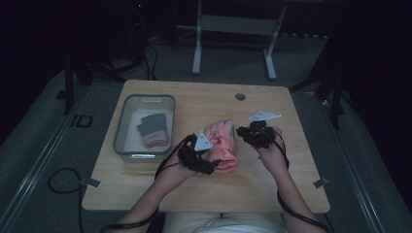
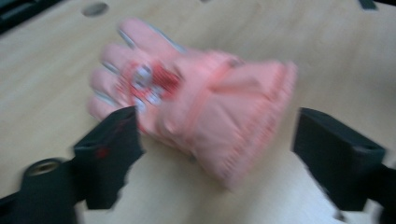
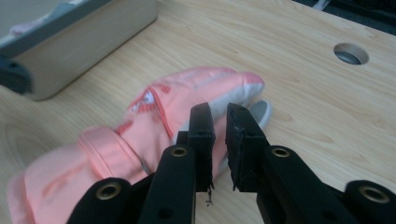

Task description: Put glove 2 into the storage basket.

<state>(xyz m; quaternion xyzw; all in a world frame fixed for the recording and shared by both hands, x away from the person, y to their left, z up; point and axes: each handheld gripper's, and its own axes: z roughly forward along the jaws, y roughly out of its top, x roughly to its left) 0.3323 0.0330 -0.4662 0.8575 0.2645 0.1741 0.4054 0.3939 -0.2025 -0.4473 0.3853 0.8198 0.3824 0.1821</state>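
A pink padded glove lies flat on the wooden table, its fingers pointing away from the person. In the left gripper view the glove is blurred and lies just beyond the jaws, cuff nearest. My left gripper hovers at the glove's cuff, and in its own view the gripper stands open, jaws wide and touching nothing. My right gripper is at the glove's finger end. Its jaws leave a narrow gap with nothing in it, just above the glove and its grey fingertips.
A grey plastic bin stands at the table's left and holds another glove, dark with a pink cuff. The bin's wall is close behind the pink glove. A round cable hole sits near the far edge.
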